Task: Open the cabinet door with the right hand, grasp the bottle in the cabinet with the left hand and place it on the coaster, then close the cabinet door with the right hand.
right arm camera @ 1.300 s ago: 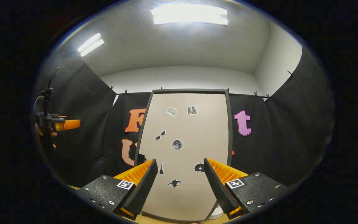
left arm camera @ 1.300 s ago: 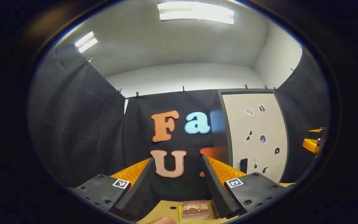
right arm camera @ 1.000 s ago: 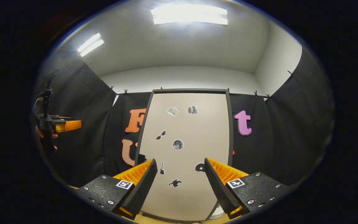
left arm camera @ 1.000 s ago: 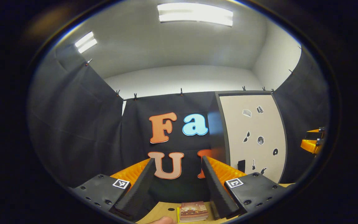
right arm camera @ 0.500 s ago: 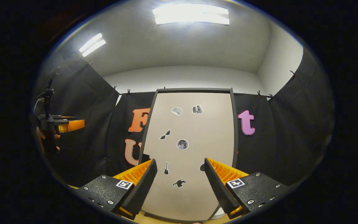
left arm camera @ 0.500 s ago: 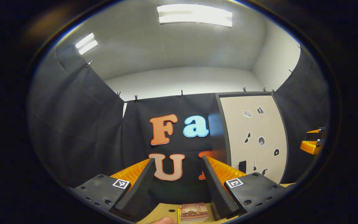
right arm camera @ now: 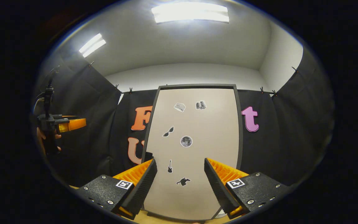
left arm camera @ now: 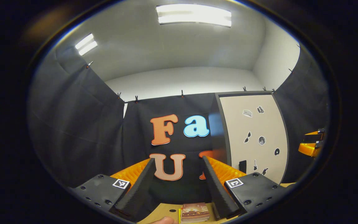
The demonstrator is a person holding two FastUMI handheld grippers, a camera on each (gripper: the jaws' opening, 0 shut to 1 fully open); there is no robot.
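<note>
The cabinet door (right arm camera: 194,140) is beige with small black stickers and a dark frame. It stands shut straight ahead in the right gripper view and hides the inside. A small black handle (right arm camera: 148,155) sits at its left edge. My right gripper (right arm camera: 180,161) is open and empty, level with the door's lower half and short of it. My left gripper (left arm camera: 178,160) is open and empty too, facing the black wall, with the door (left arm camera: 253,137) off to its right. A reddish-brown square pad (left arm camera: 194,212), perhaps the coaster, lies on the table below it.
The wooden table (left arm camera: 166,211) runs under both grippers. In the right gripper view a hand (right arm camera: 42,137) holds the left gripper (right arm camera: 68,123) far left. The right gripper's orange body (left arm camera: 311,146) shows at the far right of the left gripper view. Something white (right arm camera: 218,213) lies at the cabinet's foot.
The right gripper has moved closer to the cabinet door, which looks larger and has shifted slightly right in its view. The left gripper has barely moved.
</note>
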